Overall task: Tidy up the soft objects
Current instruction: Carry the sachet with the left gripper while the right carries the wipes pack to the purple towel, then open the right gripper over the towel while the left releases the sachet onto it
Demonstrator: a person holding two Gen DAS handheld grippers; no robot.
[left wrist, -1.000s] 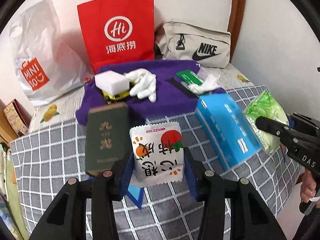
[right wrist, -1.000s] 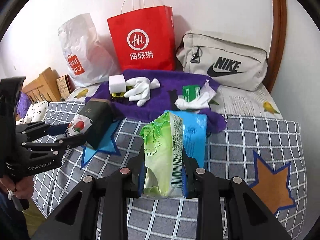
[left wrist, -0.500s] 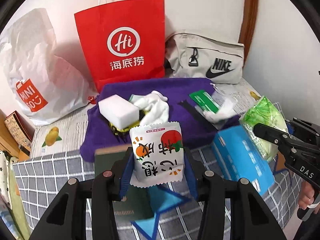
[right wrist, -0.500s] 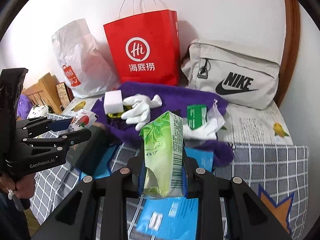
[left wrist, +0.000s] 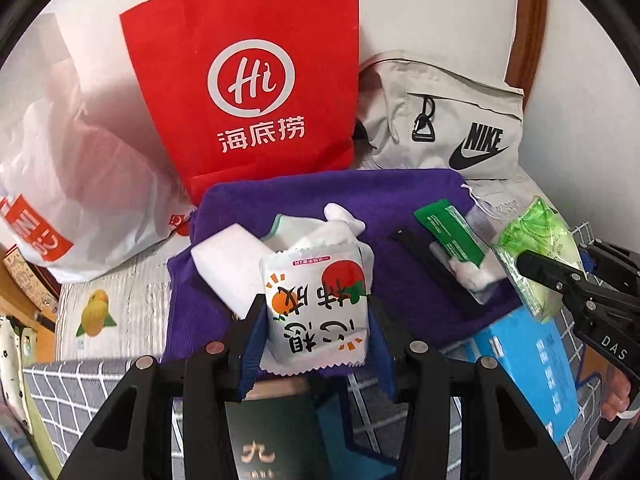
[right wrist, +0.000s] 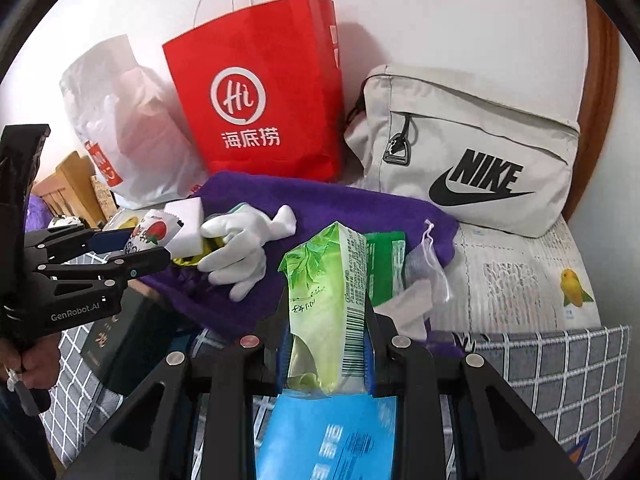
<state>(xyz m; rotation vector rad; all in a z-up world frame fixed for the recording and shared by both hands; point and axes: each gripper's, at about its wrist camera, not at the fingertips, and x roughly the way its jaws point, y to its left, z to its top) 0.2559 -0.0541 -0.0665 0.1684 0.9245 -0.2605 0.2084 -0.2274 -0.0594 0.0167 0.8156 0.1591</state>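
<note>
Two packets (left wrist: 316,304) (right wrist: 328,304) (one per gripper), three bags behind.

A red paper bag (left wrist: 256,92) is standing against the wall, a white plastic bag (left wrist: 76,168) slumping beside it. A beige Nike bag (right wrist: 472,152) is leaning there too. A dark green book (left wrist: 272,436) is lying on the checked blanket (right wrist: 560,376).

A home bedroom: checked bedspread (right wrist: 560,364), wooden headboard (right wrist: 600,92).
</note>
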